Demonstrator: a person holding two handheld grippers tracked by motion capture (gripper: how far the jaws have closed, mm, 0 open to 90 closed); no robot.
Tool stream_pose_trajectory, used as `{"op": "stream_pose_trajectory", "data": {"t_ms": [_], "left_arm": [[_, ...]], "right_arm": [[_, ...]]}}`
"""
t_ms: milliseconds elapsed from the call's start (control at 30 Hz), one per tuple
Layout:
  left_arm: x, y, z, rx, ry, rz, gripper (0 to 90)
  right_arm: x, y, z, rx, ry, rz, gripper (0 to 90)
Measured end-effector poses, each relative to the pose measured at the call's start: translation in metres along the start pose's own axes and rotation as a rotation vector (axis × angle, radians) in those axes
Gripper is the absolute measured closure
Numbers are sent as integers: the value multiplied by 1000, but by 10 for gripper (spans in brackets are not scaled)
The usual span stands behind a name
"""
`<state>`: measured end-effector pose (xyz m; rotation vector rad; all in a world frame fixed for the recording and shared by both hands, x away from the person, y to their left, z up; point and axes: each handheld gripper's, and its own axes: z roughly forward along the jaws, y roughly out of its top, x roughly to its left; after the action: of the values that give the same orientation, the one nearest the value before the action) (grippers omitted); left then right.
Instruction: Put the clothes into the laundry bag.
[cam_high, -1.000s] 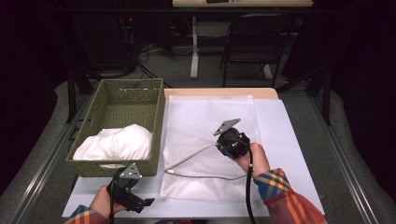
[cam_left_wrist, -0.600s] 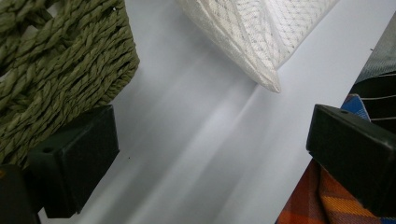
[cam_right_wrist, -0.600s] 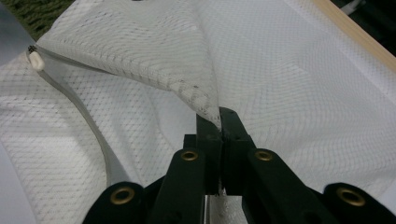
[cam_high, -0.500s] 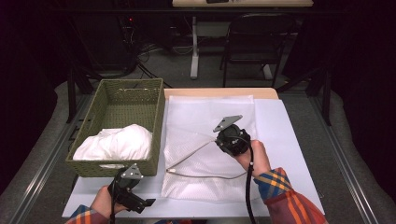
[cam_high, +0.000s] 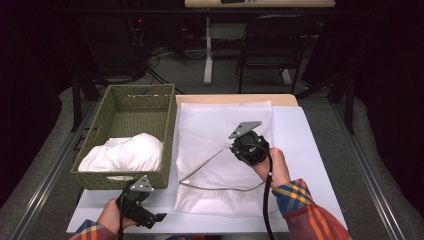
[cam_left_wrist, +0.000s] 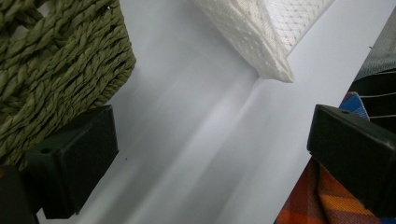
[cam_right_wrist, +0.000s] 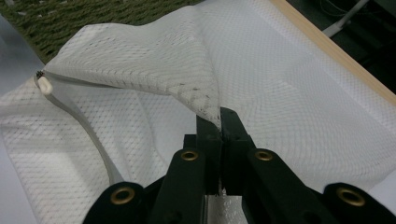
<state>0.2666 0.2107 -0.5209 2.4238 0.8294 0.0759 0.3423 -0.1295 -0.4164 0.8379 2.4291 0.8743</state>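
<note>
My right gripper (cam_right_wrist: 219, 122) pinches a fold of the white mesh laundry bag (cam_high: 225, 165), lifting its top layer off the rest, which lies flat on the white table sheet (cam_high: 310, 150). My left gripper (cam_high: 142, 212) rests near the table's front edge, jaws wide apart and empty, just beside the green wicker basket (cam_high: 112, 107) holding white cloth (cam_high: 122, 152).

White mesh, green weave, plaid sleeves

The mesh bag (cam_high: 225, 165) is white netting with a grey zip; the woven basket (cam_high: 170, 125) olive green; sleeves (cam_high: 310, 212) orange-blue plaid; both grippers black.
</note>
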Motion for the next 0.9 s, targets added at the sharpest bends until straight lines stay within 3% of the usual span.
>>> {"op": "stream_pose_trajectory", "data": {"t_ms": [133,167,200,233,367,433,600,900], "left_arm": [[0,0,0,4,-9,17,15],[-1,1,-1,9,-14,43,11],[-1,1,-1,9,-14,43,8],[-4,2,-3,13,-14,76,8],[-7,5,-8,29,-21,123,3],[-10,7,-17,28,-28,167,4],[-10,11,-30,9,-50,197,1],[-4,32,-72,-13,-9,255,0]], "right_arm": [[-1,1,-2,-7,-2,7,886],[-3,-1,-1,-2,0,10,886],[-3,-1,-1,-2,0,10,886],[-4,-2,2,6,-2,15,886],[-3,-3,4,11,0,11,886],[-3,-3,5,11,2,6,886],[-3,-4,7,19,9,6,886],[-5,-5,11,25,16,3,886]]}}
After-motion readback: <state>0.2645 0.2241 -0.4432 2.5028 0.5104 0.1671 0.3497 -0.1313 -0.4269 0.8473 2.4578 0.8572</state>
